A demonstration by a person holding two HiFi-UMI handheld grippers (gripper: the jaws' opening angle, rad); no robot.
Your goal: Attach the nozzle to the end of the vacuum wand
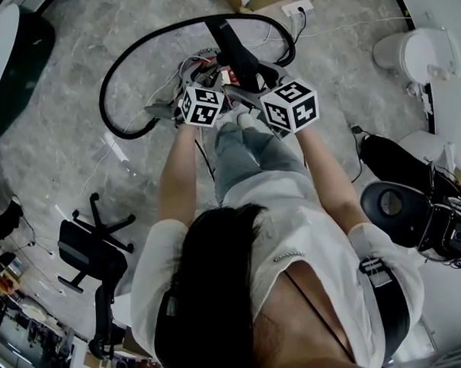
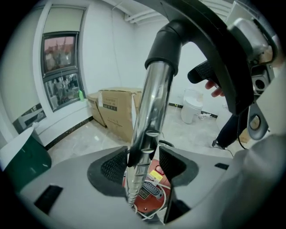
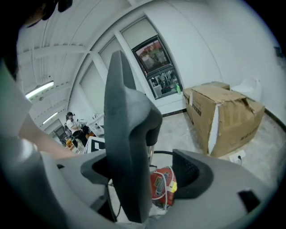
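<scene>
While the left claw [image 2: 144, 160] loosely straddles the wand [image 2: 154, 98], the right claw [image 3: 145, 169] gapes around a grey piece [image 3: 127, 125].

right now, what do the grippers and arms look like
The left gripper and right gripper have light grey moulded bodies with two jaws lined by dark ribbed pads. Each carries a white cube printed with black square markers. The person wears a white top with short sleeves; forearms are bare.

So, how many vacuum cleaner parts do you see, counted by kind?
chrome wand: 1
dark grey nozzle: 1
black hose: 1
red vacuum body: 1
Total: 4
</scene>
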